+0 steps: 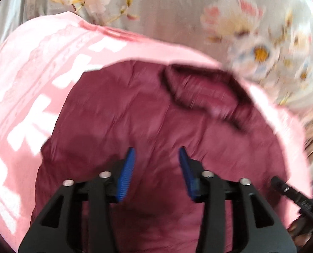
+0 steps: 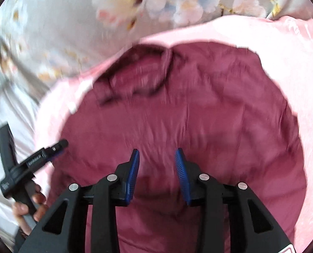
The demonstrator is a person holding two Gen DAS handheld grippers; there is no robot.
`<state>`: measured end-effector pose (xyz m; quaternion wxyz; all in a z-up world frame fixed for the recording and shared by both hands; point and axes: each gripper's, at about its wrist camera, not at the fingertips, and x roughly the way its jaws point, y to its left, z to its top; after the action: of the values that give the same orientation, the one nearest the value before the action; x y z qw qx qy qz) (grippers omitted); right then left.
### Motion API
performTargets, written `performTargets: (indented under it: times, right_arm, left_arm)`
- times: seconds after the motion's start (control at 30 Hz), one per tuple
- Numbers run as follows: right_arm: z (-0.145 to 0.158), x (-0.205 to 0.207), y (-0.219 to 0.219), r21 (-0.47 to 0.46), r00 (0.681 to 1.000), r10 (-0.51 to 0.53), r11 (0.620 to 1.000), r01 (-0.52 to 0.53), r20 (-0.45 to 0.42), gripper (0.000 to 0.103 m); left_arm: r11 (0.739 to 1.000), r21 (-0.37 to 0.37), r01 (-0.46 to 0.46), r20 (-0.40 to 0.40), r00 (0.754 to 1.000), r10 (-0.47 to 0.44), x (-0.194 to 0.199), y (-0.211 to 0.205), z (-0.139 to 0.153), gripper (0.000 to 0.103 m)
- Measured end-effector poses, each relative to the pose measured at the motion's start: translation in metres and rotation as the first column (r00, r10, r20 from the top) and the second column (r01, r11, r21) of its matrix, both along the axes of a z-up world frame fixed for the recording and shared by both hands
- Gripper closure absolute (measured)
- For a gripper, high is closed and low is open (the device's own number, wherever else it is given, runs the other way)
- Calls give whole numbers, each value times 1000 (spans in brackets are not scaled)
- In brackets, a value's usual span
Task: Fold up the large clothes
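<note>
Left wrist view: motion blur is softening every edge, and the black fisheye rim is cutting off the corners. The left gripper is standing released, its ribbed blue pads apart with nothing between them, over the maroon garment. This garment, a thin creased fabric with a ribbed collar, is lying flat on the pink blanket; its lower part is running out of frame behind the black gripper body. The blanket's white printed characters are too smeared to read. The blanket is resting on a pale, glossy floral bedsheet, whose far side is blurred. At the lower right edge only a black fragment of the right gripper is showing.

Right wrist view: the right gripper is likewise released over the garment's middle, nothing between its pads. The collar is lying toward the blanket's far edge. At the lower left, a hand, partly hidden, is holding the left gripper, seen side-on.
</note>
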<state>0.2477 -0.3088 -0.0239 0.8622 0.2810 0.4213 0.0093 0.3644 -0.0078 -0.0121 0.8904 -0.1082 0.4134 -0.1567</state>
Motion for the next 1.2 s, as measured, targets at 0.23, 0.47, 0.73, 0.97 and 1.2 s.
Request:
performTargets:
  times: [0.23, 0.47, 0.73, 0.97, 1.2]
  right_arm:
    - [-2, 67, -33, 215, 998, -57, 975, 50, 30, 65]
    - [-43, 116, -34, 368, 997, -53, 927, 69, -53, 76]
    - [-4, 104, -10, -28, 999, 31, 999, -30, 42, 97]
    - [-48, 110, -7, -158, 996, 30, 987, -43, -83, 103]
    - [-45, 95, -14, -133, 1000, 18, 991, -17, 10, 90]
  left_arm:
    - [988, -151, -14, -158, 987, -10, 88, -22, -9, 49]
    - [947, -315, -65, -362, 931, -56, 128, -35, -55, 87]
    - [985, -148, 84, -181, 977, -110, 104, -40, -23, 94]
    - [995, -11, 102, -138, 985, -102, 95, -49, -53, 94]
    - [993, 33, 115, -48, 992, -113, 88, -53, -59, 92]
